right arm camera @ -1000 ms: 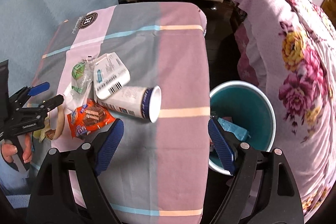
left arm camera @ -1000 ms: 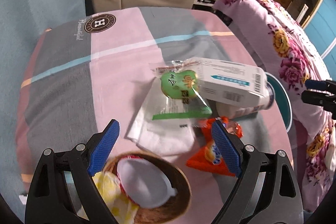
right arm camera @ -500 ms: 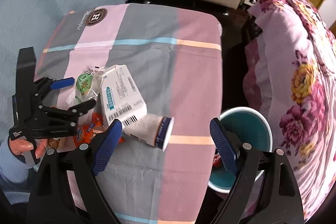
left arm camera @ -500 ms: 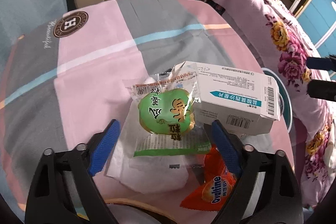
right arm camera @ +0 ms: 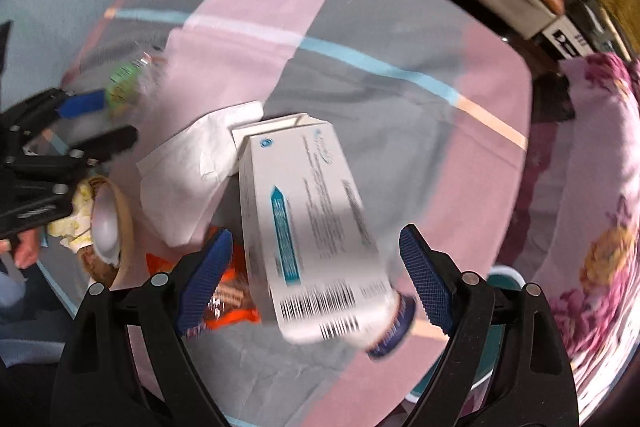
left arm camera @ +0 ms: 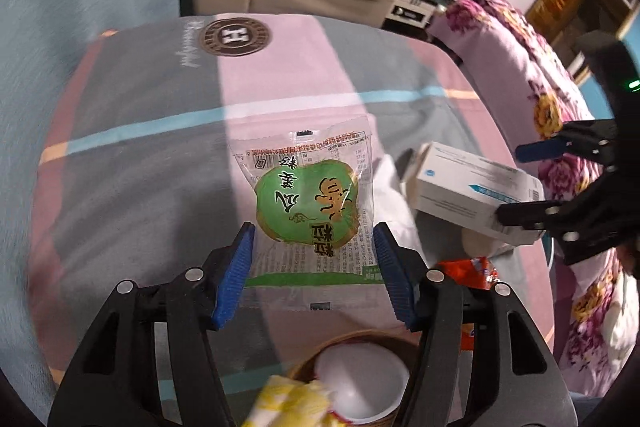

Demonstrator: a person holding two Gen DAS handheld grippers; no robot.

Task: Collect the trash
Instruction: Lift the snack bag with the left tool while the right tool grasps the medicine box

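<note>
Now my left gripper (left arm camera: 314, 241) has just been closing, its blue pads either side of the green snack packet (left arm camera: 308, 203) on the tablecloth (left arm camera: 152, 155); whether they touch it, I cannot tell. My right gripper (right arm camera: 316, 253) hangs wide apart above the white medicine box (right arm camera: 304, 211), not touching it.

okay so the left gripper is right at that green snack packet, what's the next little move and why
Probably finish closing the left gripper on the green snack packet. Its jaws have just been closing, the packet sits between the blue fingers, and the pads do not seem to press it yet. Then lift it.
</note>
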